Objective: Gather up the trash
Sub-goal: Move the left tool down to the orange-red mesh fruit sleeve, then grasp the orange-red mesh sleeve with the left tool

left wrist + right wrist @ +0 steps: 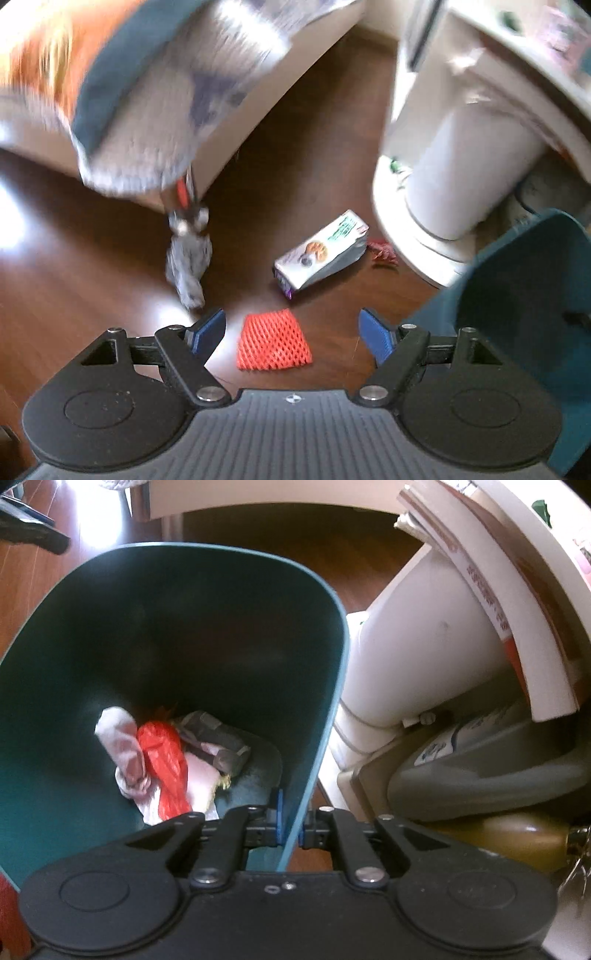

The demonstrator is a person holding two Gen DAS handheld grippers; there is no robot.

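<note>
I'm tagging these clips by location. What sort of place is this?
Most likely a room in a home, perhaps a bedroom or living room: dark wood floor, a small teal bin of household scraps, a milk carton dropped on the floor, and books stacked on white furniture.

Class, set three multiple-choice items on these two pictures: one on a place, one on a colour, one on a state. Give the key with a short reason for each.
1. Where does the orange foam net lie?
A. On the floor between the left tool's fingers
B. Inside the bin
C. On the white shelf

2. What colour is the bin?
A. Yellow
B. White
C. Dark teal

3. How is the right tool?
A. Wide open, empty
B. Shut on the bin's wall
C. Shut on a carton

Key: A, it lies on the brown floor ahead of the open left tool; C, its walls show teal; B, its fingers pinch the rim.
</note>
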